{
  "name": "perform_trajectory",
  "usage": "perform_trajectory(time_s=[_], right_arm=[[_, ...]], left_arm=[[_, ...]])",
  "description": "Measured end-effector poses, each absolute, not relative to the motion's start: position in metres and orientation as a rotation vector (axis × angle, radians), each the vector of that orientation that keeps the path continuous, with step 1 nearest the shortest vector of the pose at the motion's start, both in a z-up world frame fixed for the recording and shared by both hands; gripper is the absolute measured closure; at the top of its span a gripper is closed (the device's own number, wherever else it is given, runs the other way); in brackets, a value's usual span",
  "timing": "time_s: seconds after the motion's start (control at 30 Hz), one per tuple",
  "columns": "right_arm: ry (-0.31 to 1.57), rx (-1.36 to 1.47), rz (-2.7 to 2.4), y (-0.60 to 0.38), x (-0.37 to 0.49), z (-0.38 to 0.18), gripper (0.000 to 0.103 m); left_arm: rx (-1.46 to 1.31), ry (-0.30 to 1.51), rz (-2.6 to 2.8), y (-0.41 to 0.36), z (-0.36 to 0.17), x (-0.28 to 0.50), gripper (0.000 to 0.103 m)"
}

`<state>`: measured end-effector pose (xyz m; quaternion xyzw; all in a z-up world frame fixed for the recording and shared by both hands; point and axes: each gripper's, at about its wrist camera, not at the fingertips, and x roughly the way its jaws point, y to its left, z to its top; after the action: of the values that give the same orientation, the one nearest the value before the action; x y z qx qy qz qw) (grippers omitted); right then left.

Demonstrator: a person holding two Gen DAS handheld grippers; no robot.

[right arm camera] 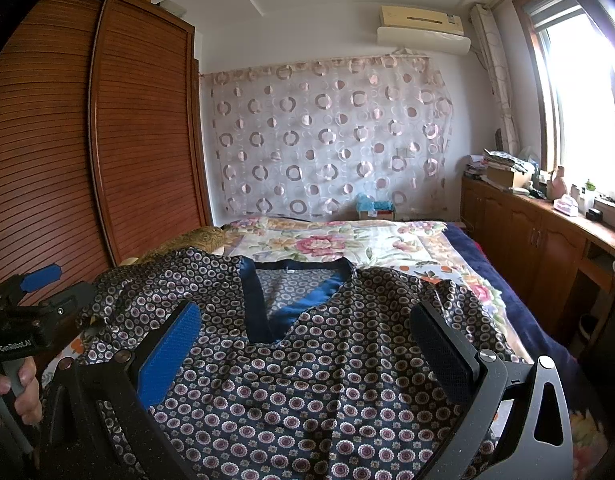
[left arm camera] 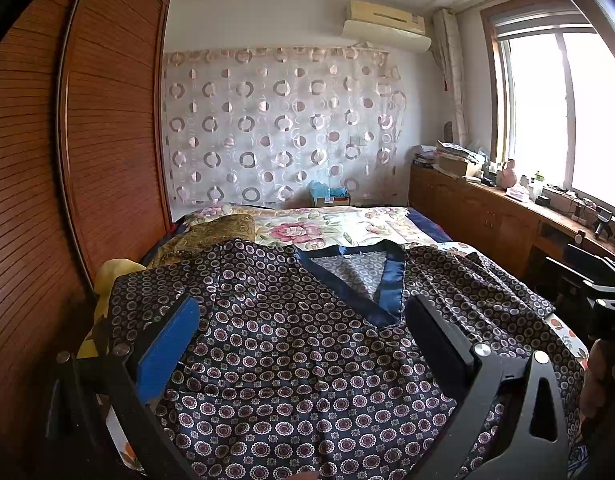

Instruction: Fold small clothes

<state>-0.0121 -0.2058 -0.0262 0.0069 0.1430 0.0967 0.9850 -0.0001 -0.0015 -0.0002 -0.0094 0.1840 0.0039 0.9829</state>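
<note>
On the bed (left arm camera: 347,224), the patterned top (left arm camera: 291,360) lies beneath both wide-spread, empty hand-held grippers (left arm camera: 303,320) (right arm camera: 305,328).

My two wrist views, side by side over the bed's near end

Both face the far curtained wall (left arm camera: 283,124), close above the patterned top (right arm camera: 307,380); they share it, the wardrobe and the window.
</note>
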Motion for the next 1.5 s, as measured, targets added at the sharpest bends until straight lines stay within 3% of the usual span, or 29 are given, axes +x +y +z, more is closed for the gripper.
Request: perform_trajectory(time_s=[1.5], right_arm=[[0.272,0.008,0.200,-0.204,-0.015,-0.027,0.000]], left_arm=[[-0.015,0.368,0.007,-0.012,0.002,-0.006,0.000]])
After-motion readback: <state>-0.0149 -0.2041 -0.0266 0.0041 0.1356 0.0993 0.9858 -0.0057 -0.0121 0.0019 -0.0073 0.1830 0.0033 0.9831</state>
